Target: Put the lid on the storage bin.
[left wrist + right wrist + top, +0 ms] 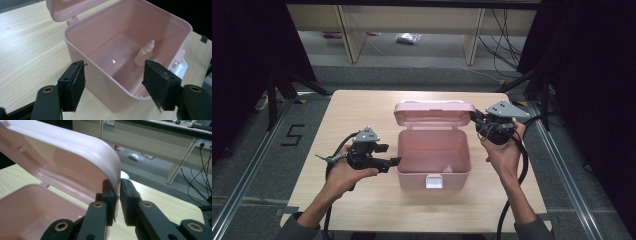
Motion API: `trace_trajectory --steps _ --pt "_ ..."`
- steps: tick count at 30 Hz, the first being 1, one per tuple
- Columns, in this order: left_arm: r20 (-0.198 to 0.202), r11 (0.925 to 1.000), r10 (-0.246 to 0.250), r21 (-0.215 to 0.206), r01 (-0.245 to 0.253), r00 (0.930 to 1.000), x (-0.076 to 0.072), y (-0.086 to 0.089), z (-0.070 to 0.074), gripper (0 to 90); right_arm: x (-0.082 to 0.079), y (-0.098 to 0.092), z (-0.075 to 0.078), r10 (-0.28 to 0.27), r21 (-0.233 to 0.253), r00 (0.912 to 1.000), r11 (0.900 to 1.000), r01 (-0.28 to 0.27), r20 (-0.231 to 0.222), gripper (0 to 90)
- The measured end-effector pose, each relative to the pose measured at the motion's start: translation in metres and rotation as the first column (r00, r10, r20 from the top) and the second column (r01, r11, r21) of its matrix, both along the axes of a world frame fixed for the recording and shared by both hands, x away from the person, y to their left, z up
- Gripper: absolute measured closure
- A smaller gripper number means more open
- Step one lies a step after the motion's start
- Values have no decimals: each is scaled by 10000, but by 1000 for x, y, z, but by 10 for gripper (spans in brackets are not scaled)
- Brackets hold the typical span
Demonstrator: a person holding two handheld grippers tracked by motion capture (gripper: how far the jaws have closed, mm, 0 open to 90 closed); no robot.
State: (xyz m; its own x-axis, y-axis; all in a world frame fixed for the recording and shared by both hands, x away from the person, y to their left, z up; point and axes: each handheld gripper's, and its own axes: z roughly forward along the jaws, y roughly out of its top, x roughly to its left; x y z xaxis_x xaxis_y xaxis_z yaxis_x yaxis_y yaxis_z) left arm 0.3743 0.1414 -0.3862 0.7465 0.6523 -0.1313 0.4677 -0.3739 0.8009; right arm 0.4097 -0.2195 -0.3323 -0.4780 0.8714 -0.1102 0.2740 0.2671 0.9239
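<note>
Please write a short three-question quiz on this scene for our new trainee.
1. True or false: the lid of the pink box stands open.
2. Which tool pinches the lid's edge: A, the left tool; B, the right tool?
3. What stands inside the box?

Key:
1. True.
2. B; the left tool is open beside the box's near wall.
3. A small white dropper bottle, upright near the latch side.
</note>
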Motion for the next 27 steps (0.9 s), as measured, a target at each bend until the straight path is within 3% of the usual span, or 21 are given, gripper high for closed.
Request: trace_trajectory --steps 2,3,4,6,8,9,12,13,14,15,17,21,24,26,27 --pt "-69 9999 -105 42 105 9999 -3 1 -1 330 -2 -1 -1 -25 -87 10000 10000 26 37 827" --pt "-91 9999 6 -161 -7 10000 -5 -1 -3 328 -3 0 -1 -43 -28 10000 10000 43 87 825" --pt "-46 9999 -102 47 102 9999 -6 1 -3 327 -4 -1 -2 44 -107 9999 9999 -43 106 823" --pt "-72 9999 -75 -96 75 9999 -9 0 -5 326 -6 -2 -3 58 -101 9999 9999 -57 104 821" --pt "-83 9996 -260 53 260 9996 -11 0 -7 326 -9 -2 -5 28 69 10000 10000 -28 22 820" --pt "-94 9998 -145 -124 143 9999 -13 -1 -9 325 -9 -3 -5 72 -73 9999 9999 -72 109 818" --pt "13 9999 -163 8 163 9999 -17 0 -9 325 -13 -4 -6 205 16 9998 9998 -205 -38 813" --pt "-8 9997 -122 -190 122 9999 -18 -1 -10 325 -14 -4 -6 142 25 9999 9999 -142 50 811" --pt "-10 9998 -187 22 187 9998 -19 0 -9 325 -15 -3 -7 109 105 9999 9999 -110 88 811" --pt "35 9999 -162 46 162 9999 -20 0 -10 325 -17 -3 -7 223 202 9996 9996 -220 -185 811" --pt "-9 9998 -109 -184 109 9999 -22 0 -11 325 -18 -5 -7 237 85 9997 9997 -237 59 810" --pt "6 9996 -263 107 262 9997 -25 3 -13 325 -23 -5 -10 307 130 9995 9994 -308 49 798" --pt "-33 9997 -210 -131 209 9998 -28 2 -16 325 -29 -5 -11 402 101 9991 9991 -401 -119 793" --pt "-31 9995 -319 68 320 9995 -28 3 -16 325 -30 -6 -13 384 11 9993 9993 -384 9 791" --pt "-57 9997 -173 -161 172 9998 -30 2 -18 325 -32 -6 -13 491 101 9986 9988 -489 -170 789"
